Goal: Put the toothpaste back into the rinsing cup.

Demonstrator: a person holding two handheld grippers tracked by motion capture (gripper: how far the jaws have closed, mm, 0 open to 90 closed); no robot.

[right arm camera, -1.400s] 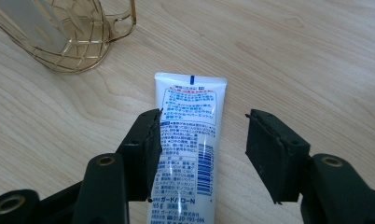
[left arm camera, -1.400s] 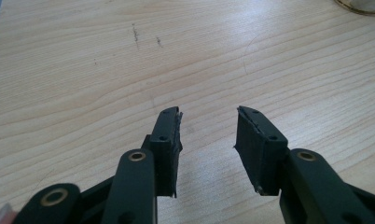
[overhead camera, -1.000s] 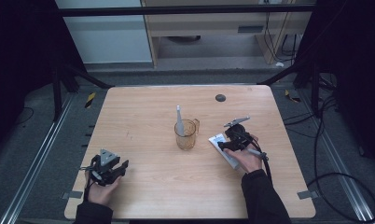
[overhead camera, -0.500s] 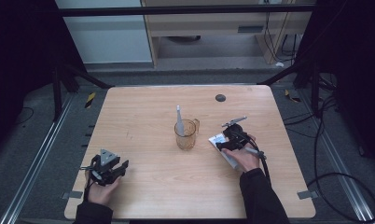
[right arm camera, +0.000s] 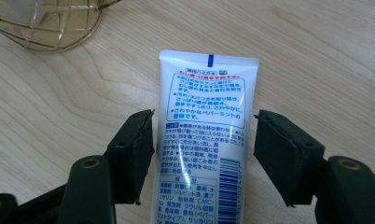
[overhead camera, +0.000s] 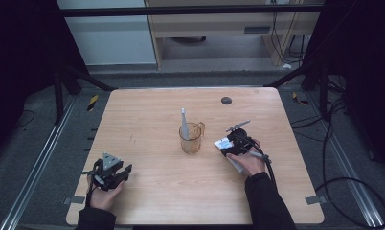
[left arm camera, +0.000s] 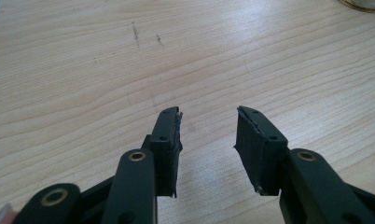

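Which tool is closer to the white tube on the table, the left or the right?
Right. The right tool is open with the white tube lying between its jaws. The left tool is far off, over bare table.

Even overhead light brightens the table (overhead camera: 147, 120); the surroundings at the frame's left and right fall dark. The tube (right arm camera: 204, 140) shows slight glare; near jaws look soft.
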